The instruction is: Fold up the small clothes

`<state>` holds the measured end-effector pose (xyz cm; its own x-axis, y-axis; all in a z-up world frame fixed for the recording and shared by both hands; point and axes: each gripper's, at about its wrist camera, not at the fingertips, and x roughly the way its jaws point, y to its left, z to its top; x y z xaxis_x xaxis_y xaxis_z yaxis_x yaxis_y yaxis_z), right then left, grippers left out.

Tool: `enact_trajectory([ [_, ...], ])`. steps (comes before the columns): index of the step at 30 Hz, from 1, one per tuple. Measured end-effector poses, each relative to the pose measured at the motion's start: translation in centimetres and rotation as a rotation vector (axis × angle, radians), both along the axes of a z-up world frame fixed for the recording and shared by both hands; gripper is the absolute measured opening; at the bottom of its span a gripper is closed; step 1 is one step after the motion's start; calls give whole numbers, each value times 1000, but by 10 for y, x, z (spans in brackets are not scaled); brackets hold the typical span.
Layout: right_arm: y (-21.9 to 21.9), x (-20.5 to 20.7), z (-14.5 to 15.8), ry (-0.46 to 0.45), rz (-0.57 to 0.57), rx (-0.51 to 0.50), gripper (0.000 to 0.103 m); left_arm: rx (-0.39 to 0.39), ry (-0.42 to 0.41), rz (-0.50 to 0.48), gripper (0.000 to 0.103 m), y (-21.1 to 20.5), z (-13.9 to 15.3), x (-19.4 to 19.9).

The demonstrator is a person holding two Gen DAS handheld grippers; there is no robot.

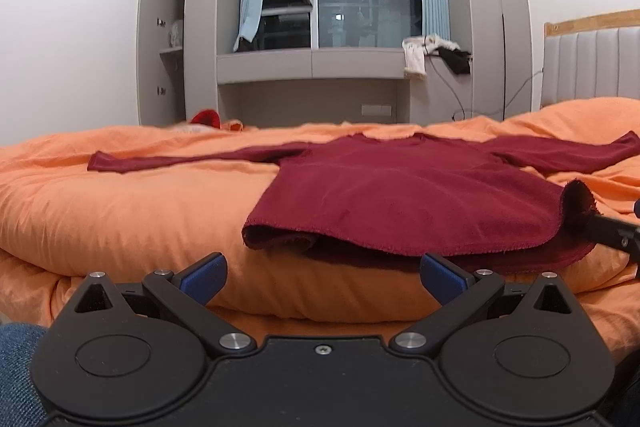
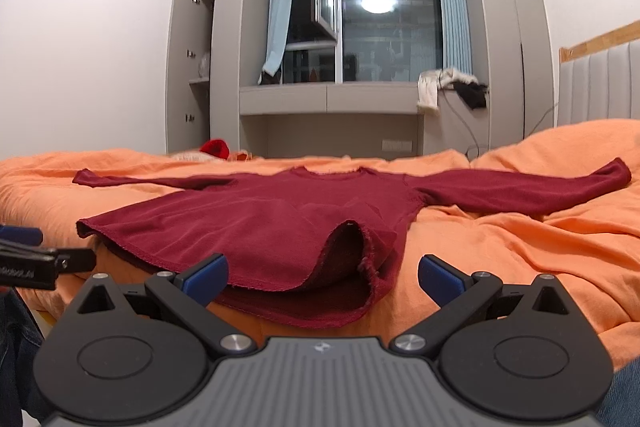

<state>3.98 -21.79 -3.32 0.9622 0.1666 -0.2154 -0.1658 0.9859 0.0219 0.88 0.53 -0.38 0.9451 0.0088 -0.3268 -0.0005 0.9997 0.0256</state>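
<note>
Red sweater (image 2: 280, 219) spread flat on orange bedding (image 2: 520, 247), sleeves out. Left gripper (image 1: 322, 277) and right gripper (image 2: 322, 277) near hem, jaws wide, empty. Fold apparently unstarted; next, likely pinching hem corners.

- Left hand-held gripper (image 1: 323, 277): jaws spread wide, blue-padded fingers (image 1: 204, 277) well apart, nothing between them. Body held level, pointing forward.
- Right hand-held gripper (image 2: 323, 277): jaws spread wide, blue-padded fingers (image 2: 442, 279) well apart, nothing clamped. Body held level, pointing forward.
- Each unit's dark tip shows at the edge of the other's wrist view; the two sit side by side.
</note>
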Motion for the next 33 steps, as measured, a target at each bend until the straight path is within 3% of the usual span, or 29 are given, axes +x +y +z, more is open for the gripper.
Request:
enact_trajectory([
  [4, -15, 27, 21, 40, -19, -35, 103, -85, 64, -29, 102, 13, 10, 15],
  [7, -29, 57, 39, 59, -69, -48, 103, -130, 66, -47, 102, 20, 24, 30],
  [12, -56, 131, 54, 247, -105, 24, 103, -64, 25, -64, 102, 11, 46, 63],
  [15, -62, 156, 47, 325, -92, -8, 103, -50, 26, -77, 102, 4, 57, 89],
  [24, -51, 137, 9, 398, 55, -346, 103, -4, 81, -111, 102, -17, 70, 164],
  [30, -65, 119, 8, 423, 120, -317, 103, 18, 145, -153, 102, -39, 59, 212],
  [33, -77, 115, 12, 391, 140, -244, 103, 12, 168, -167, 102, -50, 49, 231],
])
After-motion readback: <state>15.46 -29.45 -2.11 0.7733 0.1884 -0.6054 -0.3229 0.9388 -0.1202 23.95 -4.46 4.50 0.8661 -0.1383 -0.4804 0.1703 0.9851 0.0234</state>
